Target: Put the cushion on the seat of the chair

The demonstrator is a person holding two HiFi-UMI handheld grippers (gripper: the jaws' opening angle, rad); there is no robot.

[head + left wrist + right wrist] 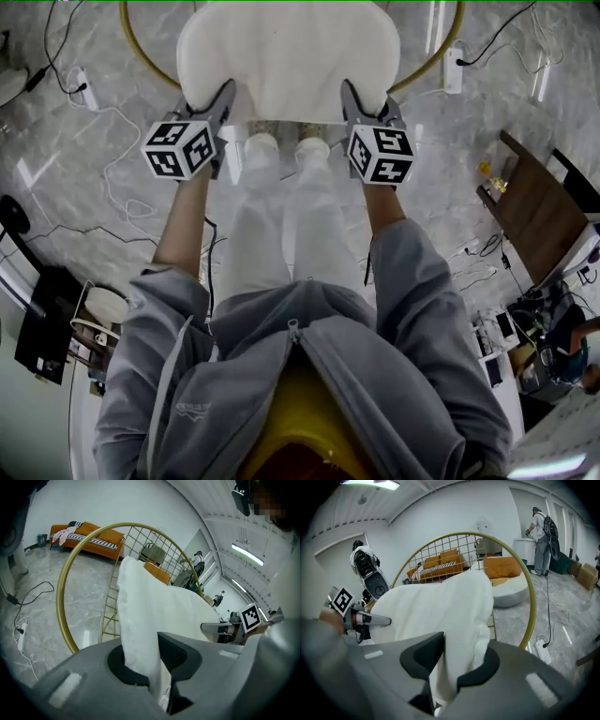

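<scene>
1. Rm: grey marble floor (94, 187) w/ cables lying about; orange sofa (89, 536) far back.
2. Cushion (286, 56) I judge light, soft & squashy. Its edge crumples in a pinch, so it's best held at both near corners, one per side, or it'd sag.
3. Looks: plain white, fuzzy, rounded pad.
4. My left tool (223, 98) & right tool (352, 98) are both narrow, each clamped on the cushion's near edge.
5. Cushion sits btwn them over the chair (58, 602), in front of its gold wire-grid back. Seat is hidden under it, so can't tell if they touch.
</scene>
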